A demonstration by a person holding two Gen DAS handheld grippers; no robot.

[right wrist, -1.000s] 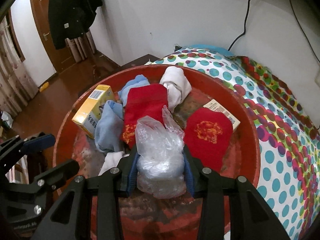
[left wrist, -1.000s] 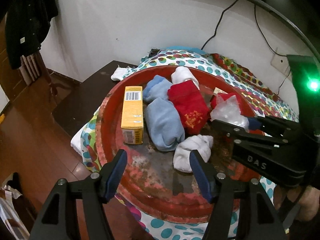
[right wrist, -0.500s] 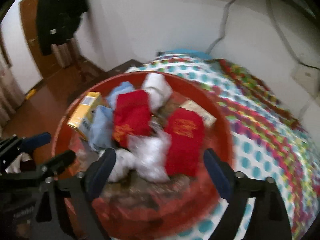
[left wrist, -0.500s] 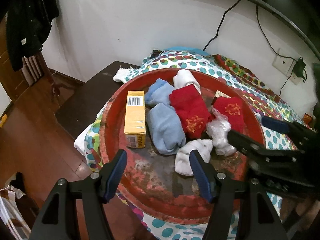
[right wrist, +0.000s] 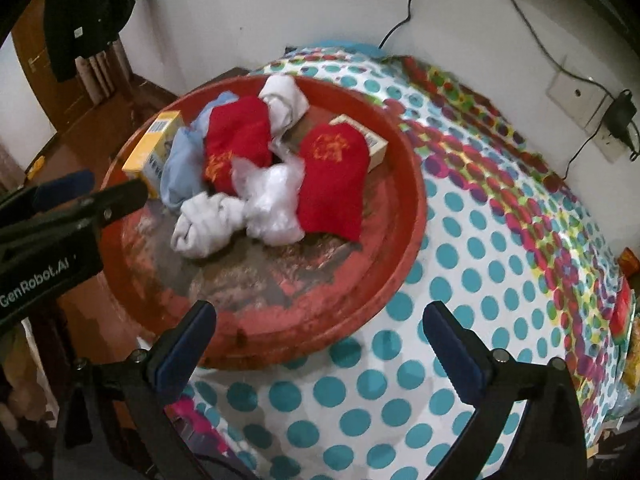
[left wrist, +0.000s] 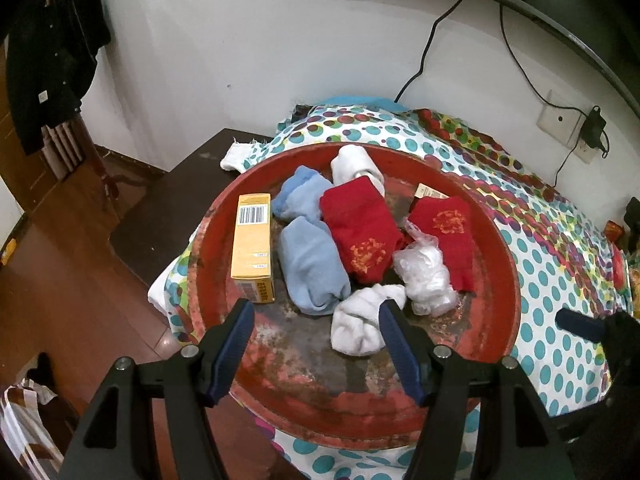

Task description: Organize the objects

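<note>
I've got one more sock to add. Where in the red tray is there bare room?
The near part of the red tray, between the white sock and the rim, is bare. The far half is crowded: yellow box, socks, plastic bag.

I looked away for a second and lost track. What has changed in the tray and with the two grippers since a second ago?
The right gripper let go of the crumpled plastic bag; its jaws are opening with nothing between them, and it drew back off the red tray over the dotted cloth. The bag now lies between the two red socks. The left gripper stayed open and hovering; the yellow box and other socks kept their places.
</note>
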